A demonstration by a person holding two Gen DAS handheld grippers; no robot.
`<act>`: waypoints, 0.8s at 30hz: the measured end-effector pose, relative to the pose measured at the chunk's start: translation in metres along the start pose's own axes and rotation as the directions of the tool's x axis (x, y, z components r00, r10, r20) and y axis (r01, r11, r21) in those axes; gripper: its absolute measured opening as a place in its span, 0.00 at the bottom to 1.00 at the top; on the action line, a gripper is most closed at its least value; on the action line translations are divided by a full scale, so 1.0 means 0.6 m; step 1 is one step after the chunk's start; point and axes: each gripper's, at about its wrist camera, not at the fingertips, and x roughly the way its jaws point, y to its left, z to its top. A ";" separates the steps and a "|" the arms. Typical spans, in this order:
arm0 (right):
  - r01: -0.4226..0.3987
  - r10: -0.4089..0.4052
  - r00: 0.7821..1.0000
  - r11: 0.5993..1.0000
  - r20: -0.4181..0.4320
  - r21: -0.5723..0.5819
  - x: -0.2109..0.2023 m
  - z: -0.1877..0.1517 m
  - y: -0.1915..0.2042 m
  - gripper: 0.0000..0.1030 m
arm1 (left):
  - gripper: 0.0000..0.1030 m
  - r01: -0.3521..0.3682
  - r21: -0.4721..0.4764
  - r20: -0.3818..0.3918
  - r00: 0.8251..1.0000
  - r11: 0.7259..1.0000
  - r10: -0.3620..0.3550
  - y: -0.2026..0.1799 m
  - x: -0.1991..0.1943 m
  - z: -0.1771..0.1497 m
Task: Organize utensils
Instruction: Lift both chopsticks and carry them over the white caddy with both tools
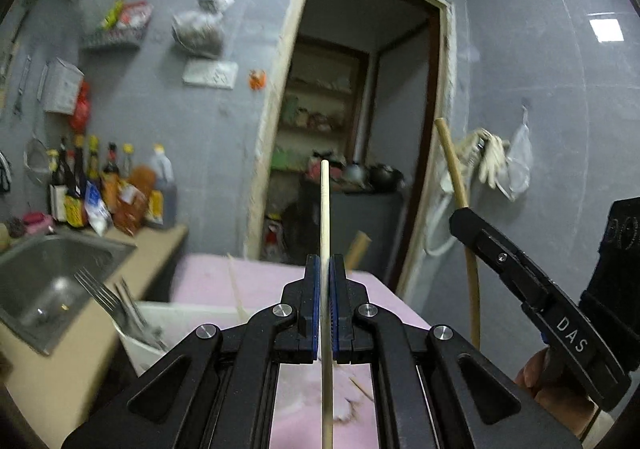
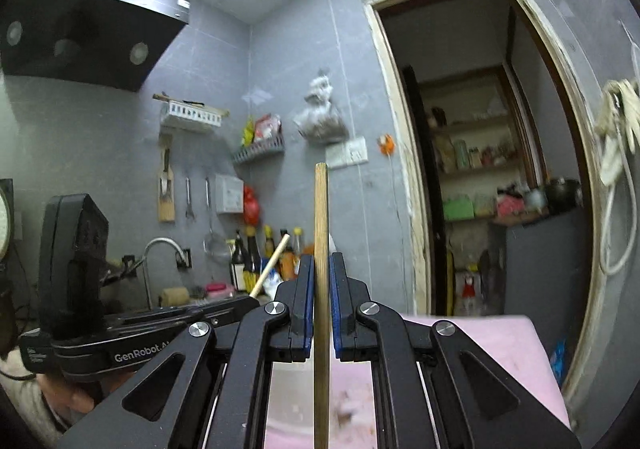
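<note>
Both hands are raised in front of the doorway, each with one chopstick. The left gripper has its blue-padded fingers pressed nearly together on a pale chopstick that stands upright between them, its blunt end pointing at the ceiling. The right gripper has its fingers drawn in just as close on a darker brown chopstick, also upright. Seen from the left wrist, the right gripper carries white letters "DAS" on its arm; seen from the right wrist, the left gripper reads "GenRobot.AI" along its side. Below the left gripper a white container holds forks, tines up, sitting on a table with a pink cover. Beside it is a steel sink, and behind that a row of sauce bottles whose labels are too blurred to read.
</note>
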 end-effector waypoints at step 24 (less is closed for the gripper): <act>0.024 -0.061 0.943 0.993 0.326 0.116 0.146 -0.012 0.003 0.05 | 0.02 -0.178 -0.329 0.273 0.922 0.928 0.273 0.253 0.016 0.034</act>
